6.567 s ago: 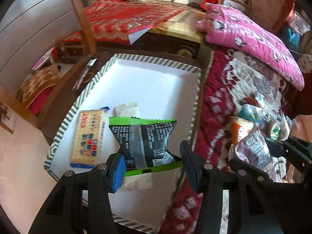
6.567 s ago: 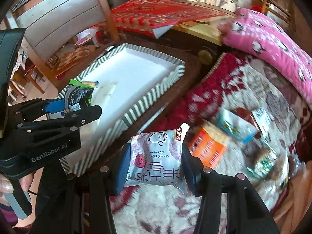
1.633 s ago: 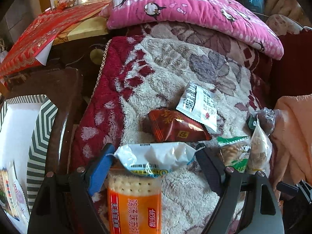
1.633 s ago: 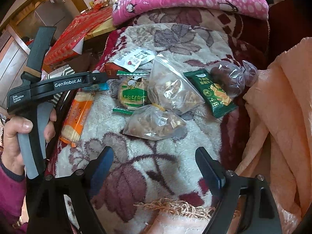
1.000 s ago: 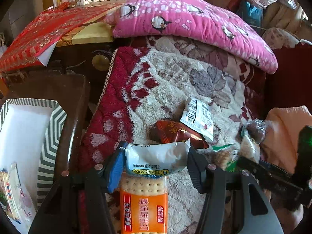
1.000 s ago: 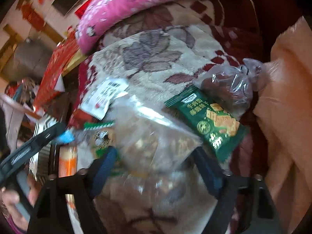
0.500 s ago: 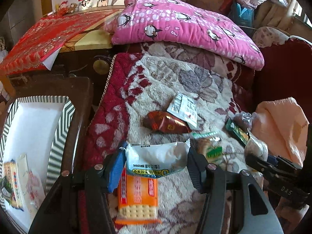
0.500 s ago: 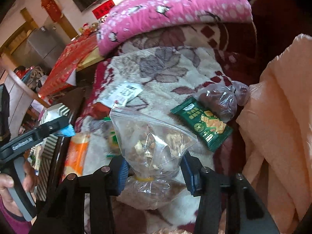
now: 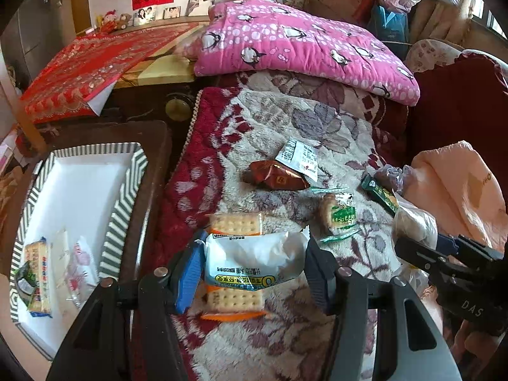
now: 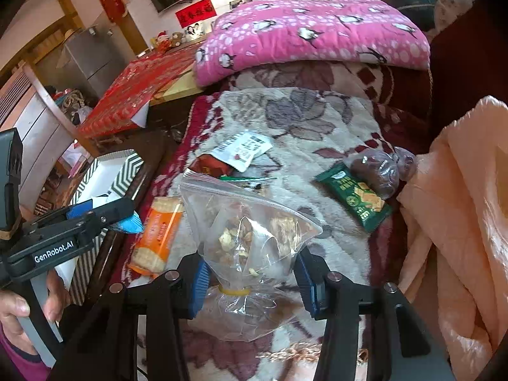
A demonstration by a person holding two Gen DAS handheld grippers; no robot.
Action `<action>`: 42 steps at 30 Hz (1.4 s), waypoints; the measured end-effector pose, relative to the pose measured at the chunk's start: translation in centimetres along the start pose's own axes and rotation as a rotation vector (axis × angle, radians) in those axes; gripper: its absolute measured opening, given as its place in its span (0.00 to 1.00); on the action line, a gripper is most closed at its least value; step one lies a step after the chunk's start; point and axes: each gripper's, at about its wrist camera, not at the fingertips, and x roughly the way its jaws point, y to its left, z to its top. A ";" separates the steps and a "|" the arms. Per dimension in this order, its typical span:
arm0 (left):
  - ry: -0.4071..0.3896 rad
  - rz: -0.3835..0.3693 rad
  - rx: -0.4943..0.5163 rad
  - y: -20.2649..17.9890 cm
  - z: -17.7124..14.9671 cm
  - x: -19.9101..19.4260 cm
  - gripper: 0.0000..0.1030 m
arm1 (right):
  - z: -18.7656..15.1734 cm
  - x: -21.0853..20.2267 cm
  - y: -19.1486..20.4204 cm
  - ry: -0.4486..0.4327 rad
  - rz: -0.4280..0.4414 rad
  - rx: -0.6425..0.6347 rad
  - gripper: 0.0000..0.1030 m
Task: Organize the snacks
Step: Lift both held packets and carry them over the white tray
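**Both grippers carry light, crinkly packs**

Fingers of the left gripper [image 9: 254,270] pinch a white snack pouch [image 9: 254,262]; the right gripper [image 10: 250,273] squeezes a clear zip bag of nuts [image 10: 250,222], both above the floral blanket [image 10: 304,117]. Both look light, soft and slippery, best held mid-body. The striped tray [image 9: 123,203] sits at nine o'clock, its near end cut off.

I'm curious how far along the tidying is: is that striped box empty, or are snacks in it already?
Not empty. The striped box holds a few packets at its near end, among them a cracker pack; the rest of its white floor is bare.

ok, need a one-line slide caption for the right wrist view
Right gripper holding a clear bag of nuts above the snack-strewn blanket.
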 end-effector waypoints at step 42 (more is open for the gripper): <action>-0.058 0.117 -0.171 12.0 -1.3 -5.2 0.56 | 1.3 2.9 14.8 0.073 0.087 -0.272 0.50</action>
